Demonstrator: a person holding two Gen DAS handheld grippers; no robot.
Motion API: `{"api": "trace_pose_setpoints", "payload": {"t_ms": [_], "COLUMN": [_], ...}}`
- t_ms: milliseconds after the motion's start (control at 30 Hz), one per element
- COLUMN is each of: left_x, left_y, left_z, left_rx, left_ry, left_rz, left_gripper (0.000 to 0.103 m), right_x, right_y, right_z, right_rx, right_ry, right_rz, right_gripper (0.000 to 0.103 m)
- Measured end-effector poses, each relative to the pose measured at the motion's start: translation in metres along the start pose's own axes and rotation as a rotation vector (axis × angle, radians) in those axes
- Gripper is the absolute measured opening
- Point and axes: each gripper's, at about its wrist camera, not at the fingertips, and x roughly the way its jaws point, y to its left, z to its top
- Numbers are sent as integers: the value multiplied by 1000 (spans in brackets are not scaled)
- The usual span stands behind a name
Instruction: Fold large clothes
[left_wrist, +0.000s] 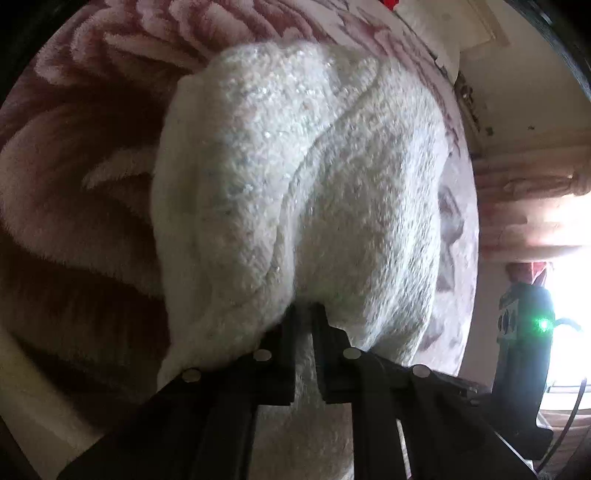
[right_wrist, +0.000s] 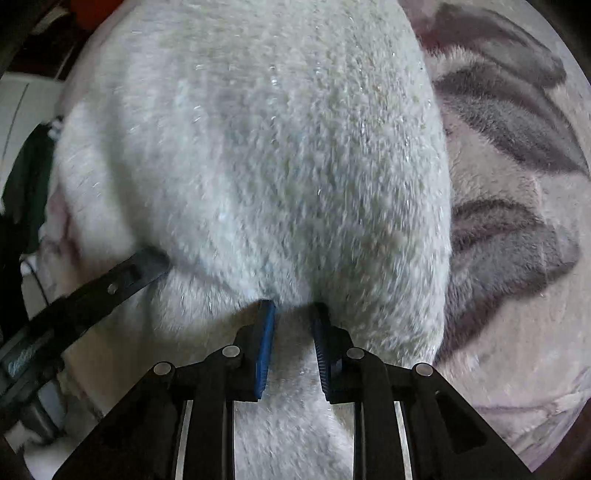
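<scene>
A fluffy white garment with glittery threads fills both views and lies over a plush blanket. My left gripper is shut on a bunched fold of the white garment, which hides the fingertips. My right gripper, with blue pads, is shut on another fold of the same garment. The left gripper also shows at the left of the right wrist view, its tip buried in the fabric close beside my right gripper.
A pink and brown flower-patterned plush blanket covers the bed under the garment; it looks grey-patterned in the right wrist view. A wall and bright window are to the right, with a black device showing a green light.
</scene>
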Motion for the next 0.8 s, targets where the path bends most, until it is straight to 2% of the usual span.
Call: {"api": "trace_pose_setpoints", "payload": {"t_ms": [67,167,200,233,267,300,333,400,467,600,667,700,733,767,800], "left_x": [-17,-47,-71,-82,-97,-111,-115,-133,-131,-86,-63,-61,-60,-57,-52], "left_y": [-3,-13,-15,-15,-10,-5,-1,26,60,131,153,155,153,154,154], "left_z": [0,-9,-17,-22,-32,-46,-57,-92,-122,-179,-193,-195,-195,-194,-192], "left_rx": [-5,19,39,44,42,34,27,-4,-43,-121,-134,-114,-101,-98,-102], "left_ry": [-5,-29,-62,-82,-106,-127,-148,-157,-133,6,32,-8,-30,-37,-37], "left_rz": [-2,6,32,35,32,41,62,163,236,382,397,386,369,336,350], "left_gripper": [10,10,20,41,56,79,80,80,80,80,80,86,102,103,103], "right_x": [-7,-38,-47,-62,-73,-81,-87,-89,-83,-56,-35,-30,-22,-16,-13], "right_y": [5,-4,-13,-25,-35,-46,-57,-78,-96,-125,-134,-135,-131,-131,-133], "right_z": [2,-4,-11,-22,-33,-45,-58,-84,-109,-154,-169,-178,-181,-186,-190], "right_rx": [5,11,19,44,69,94,122,173,223,293,330,338,344,345,340], "right_ry": [7,5,3,-3,-8,-12,-11,10,39,98,130,137,138,139,136], "right_rz": [-10,105,142,208,252,291,324,347,353,328,314,301,296,303,310], "right_gripper": [23,24,25,30,44,52,65,66,66,66,66,66,66,66,66]}}
